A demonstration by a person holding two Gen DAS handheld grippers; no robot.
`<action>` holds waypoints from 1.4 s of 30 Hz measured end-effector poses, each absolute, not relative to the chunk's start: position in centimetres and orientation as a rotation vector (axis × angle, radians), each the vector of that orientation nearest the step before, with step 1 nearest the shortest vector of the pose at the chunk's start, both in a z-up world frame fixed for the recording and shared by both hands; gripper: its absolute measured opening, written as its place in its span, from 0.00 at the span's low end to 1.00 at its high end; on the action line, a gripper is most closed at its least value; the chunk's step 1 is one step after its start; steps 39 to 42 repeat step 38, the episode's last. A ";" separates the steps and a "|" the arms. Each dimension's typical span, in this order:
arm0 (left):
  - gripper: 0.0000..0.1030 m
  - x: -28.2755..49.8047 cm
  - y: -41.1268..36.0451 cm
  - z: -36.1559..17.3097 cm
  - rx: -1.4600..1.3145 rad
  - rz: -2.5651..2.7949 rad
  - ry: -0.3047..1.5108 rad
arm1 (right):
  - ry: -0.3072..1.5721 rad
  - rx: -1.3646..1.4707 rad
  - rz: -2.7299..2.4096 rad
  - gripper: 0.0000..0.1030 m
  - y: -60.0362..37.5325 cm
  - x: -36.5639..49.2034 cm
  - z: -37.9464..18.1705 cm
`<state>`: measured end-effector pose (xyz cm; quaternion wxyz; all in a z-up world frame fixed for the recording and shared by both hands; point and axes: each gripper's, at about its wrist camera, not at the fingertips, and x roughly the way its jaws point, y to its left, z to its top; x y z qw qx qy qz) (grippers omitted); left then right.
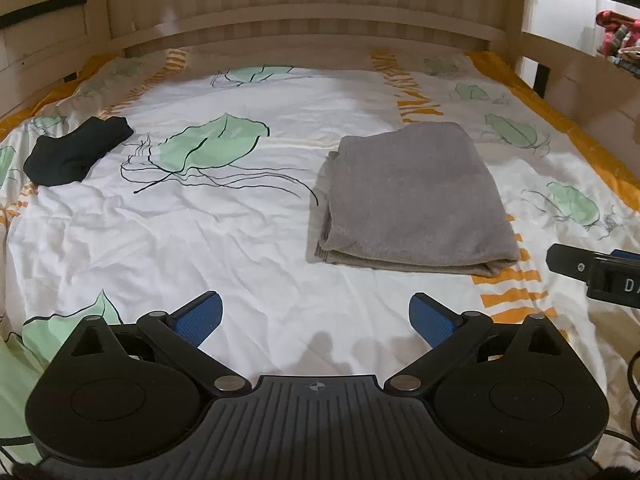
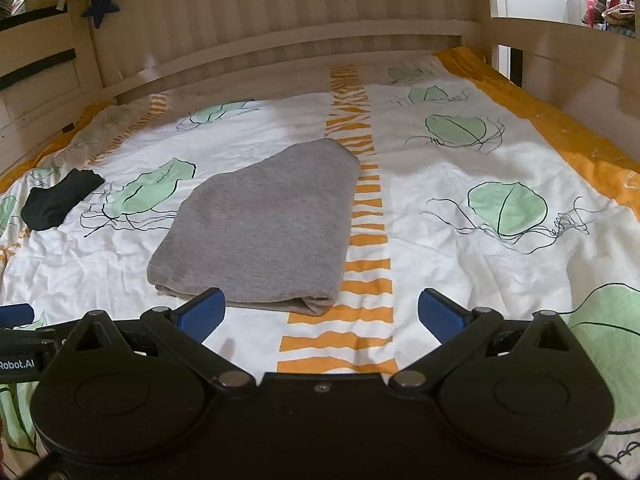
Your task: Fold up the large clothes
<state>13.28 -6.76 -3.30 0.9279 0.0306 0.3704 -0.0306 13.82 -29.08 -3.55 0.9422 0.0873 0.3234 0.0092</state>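
A grey garment [image 1: 412, 200] lies folded into a compact rectangle on the bed; it also shows in the right wrist view [image 2: 264, 228]. My left gripper [image 1: 316, 316] is open and empty, hovering over bare sheet to the near left of the garment. My right gripper [image 2: 320, 312] is open and empty, just in front of the garment's near edge, apart from it. Part of the right gripper shows at the right edge of the left wrist view [image 1: 596, 272], and part of the left gripper shows at the left edge of the right wrist view [image 2: 16, 316].
A small black folded garment [image 1: 76, 152] lies at the far left of the bed, also in the right wrist view [image 2: 60, 200]. The bed sheet [image 1: 224, 232] is white with green leaves and orange stripes. A wooden headboard [image 1: 304, 12] and side rails enclose the bed.
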 end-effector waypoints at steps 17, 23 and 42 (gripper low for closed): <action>0.98 13.2 -6.8 -4.2 0.068 -0.063 0.783 | 0.699 0.157 0.028 0.99 -28.6 14.3 -4.0; 0.98 13.2 -6.9 -4.2 0.071 -0.064 0.781 | 0.705 0.161 0.028 0.99 -28.6 14.3 -4.2; 0.98 13.3 -7.3 -4.4 0.082 -0.079 0.783 | 0.717 0.173 0.028 0.99 -28.5 14.3 -4.4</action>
